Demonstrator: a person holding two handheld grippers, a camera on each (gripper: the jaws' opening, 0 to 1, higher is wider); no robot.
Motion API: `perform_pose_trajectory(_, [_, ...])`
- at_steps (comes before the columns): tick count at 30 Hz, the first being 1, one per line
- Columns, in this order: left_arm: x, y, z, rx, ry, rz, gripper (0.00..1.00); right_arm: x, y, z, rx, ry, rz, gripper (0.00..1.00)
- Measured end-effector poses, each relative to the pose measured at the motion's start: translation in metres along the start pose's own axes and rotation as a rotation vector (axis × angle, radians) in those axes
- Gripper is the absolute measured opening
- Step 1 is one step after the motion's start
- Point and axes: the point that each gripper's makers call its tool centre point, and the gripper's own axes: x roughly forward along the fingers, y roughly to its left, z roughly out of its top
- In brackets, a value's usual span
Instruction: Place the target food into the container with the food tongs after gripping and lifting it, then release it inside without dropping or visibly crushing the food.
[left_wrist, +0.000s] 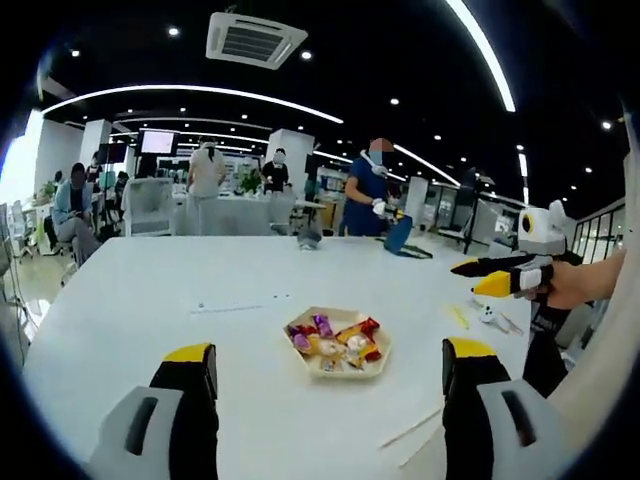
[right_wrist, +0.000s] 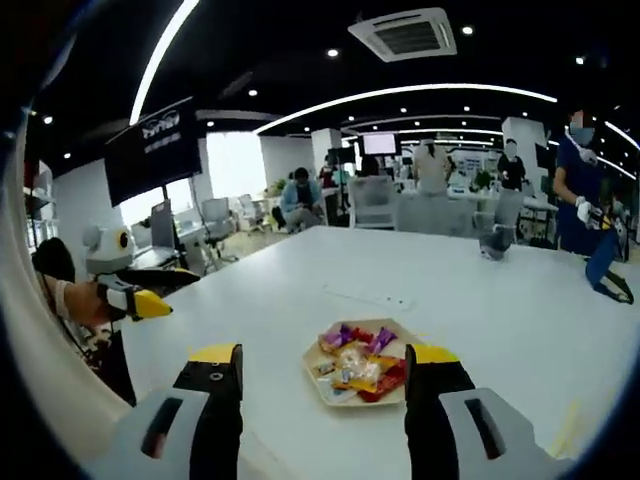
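Note:
A pale hexagonal tray (left_wrist: 383, 358) lies on the white table (left_wrist: 150, 300) and holds several wrapped candies (left_wrist: 335, 342) in purple, red and orange. My left gripper (left_wrist: 329, 352) hovers just short of it, open wide with nothing between the jaws. In the right gripper view the same tray (right_wrist: 312, 378) and candies (right_wrist: 360, 368) sit right ahead of my right gripper (right_wrist: 323, 353), which is also open and empty. Each gripper shows in the other's view, held by a hand off the table's side: the right gripper (left_wrist: 500, 280) and the left gripper (right_wrist: 135, 298).
Thin pale sticks (left_wrist: 410, 430) lie on the table near the tray, and small yellow and white items (left_wrist: 475, 315) rest toward the table edge. A grey object (left_wrist: 308, 238) and a blue one (left_wrist: 400, 238) sit at the far edge. People (left_wrist: 365, 195) stand and sit beyond.

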Motion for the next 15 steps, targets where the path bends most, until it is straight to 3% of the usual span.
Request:
perform_pose_trajectory(7, [-0.003, 0.006, 0.011, -0.011, -0.055, 0.032, 0.99, -0.003, -0.009, 0.012, 0.046, -0.067, -0.023, 0.75])
perform_pose_trajectory(15, [-0.004, 0.009, 0.011, -0.003, -0.063, 0.039, 0.99, -0.015, -0.024, 0.022, 0.078, -0.145, -0.085, 0.82])
